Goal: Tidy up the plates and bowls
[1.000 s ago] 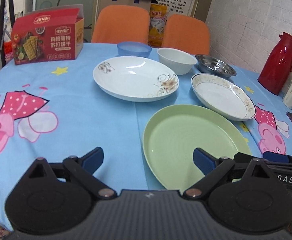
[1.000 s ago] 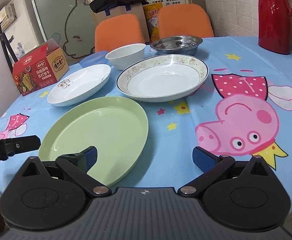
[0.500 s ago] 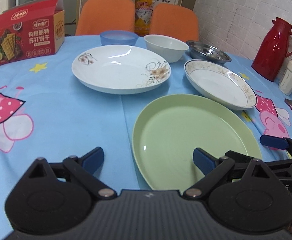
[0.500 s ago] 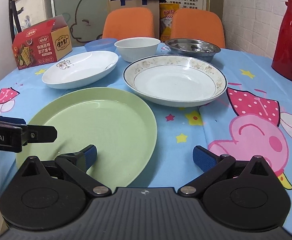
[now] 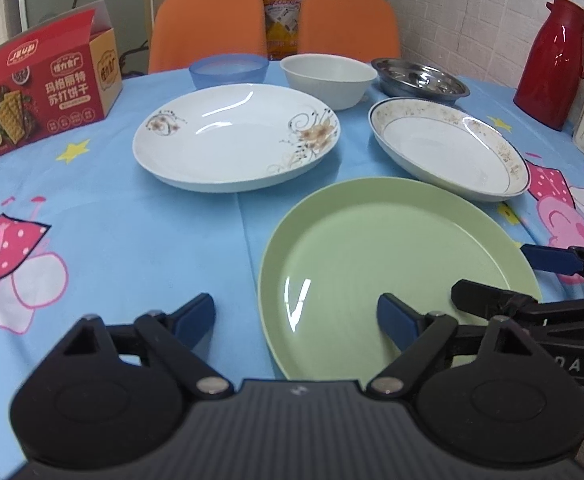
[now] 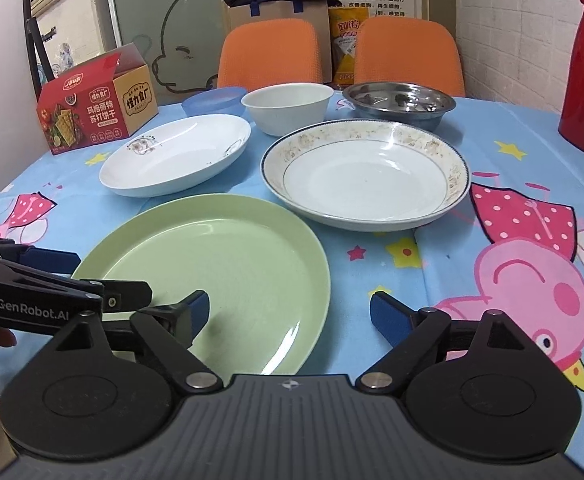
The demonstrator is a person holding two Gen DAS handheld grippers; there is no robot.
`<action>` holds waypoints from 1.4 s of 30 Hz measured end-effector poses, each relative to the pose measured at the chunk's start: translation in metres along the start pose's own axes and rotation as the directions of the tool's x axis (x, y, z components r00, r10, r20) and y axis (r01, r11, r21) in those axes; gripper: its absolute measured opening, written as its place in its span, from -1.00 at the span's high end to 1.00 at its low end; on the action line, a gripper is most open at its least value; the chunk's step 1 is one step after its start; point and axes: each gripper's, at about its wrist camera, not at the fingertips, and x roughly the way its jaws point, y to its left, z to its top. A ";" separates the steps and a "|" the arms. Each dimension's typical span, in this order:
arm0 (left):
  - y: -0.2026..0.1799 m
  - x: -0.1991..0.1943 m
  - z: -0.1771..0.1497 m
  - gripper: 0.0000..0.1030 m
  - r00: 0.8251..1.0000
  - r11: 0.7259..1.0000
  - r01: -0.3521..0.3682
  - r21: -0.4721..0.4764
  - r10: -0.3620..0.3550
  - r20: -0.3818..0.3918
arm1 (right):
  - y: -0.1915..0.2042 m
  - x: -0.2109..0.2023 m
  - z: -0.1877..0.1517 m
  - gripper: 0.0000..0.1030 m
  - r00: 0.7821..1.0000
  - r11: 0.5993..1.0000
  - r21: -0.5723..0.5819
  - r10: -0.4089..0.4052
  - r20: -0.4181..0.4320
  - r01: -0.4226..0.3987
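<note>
Left claw [image 5: 294, 322], right claw [image 6: 290, 314]: black ribbed bodies, blue pads, silver pivot screws, white "GenRobot.AI" lettering.

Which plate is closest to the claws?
The plain green plate. Both claws reach over its edge, while the flowered white plate and the brown-rimmed plate sit farther back.

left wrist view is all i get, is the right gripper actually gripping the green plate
Observer: No. The right gripper is open and straddles the green plate's right rim: one pad over the plate, one over the tablecloth.
Operator: how does my left one look from that side
Observer: The left gripper enters from the left edge of the right wrist view. Its jaws are closing with the plate's left rim between them, pads not pressing on it.
</note>
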 end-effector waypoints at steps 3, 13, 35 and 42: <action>-0.005 -0.005 -0.001 -0.09 0.999 0.999 0.030 0.018 -0.030 0.011 | 0.008 -0.001 -0.003 -1.00 1.000 0.998 -0.054 -0.019 0.022 0.020; 0.005 -0.022 -0.002 0.03 0.999 0.999 -0.012 -0.048 0.013 0.029 | 0.029 -0.010 -0.007 -0.80 0.995 0.996 -0.071 -0.055 0.084 0.061; 0.108 -0.040 -0.024 0.04 0.983 0.964 -0.176 -0.200 0.183 0.017 | 0.130 0.032 0.011 -0.96 0.988 0.975 -0.163 0.155 0.026 -0.149; 0.112 -0.033 -0.019 0.01 0.983 0.963 -0.171 -0.209 0.182 0.032 | 0.135 0.037 0.009 -1.00 0.987 0.971 -0.184 0.159 0.024 -0.152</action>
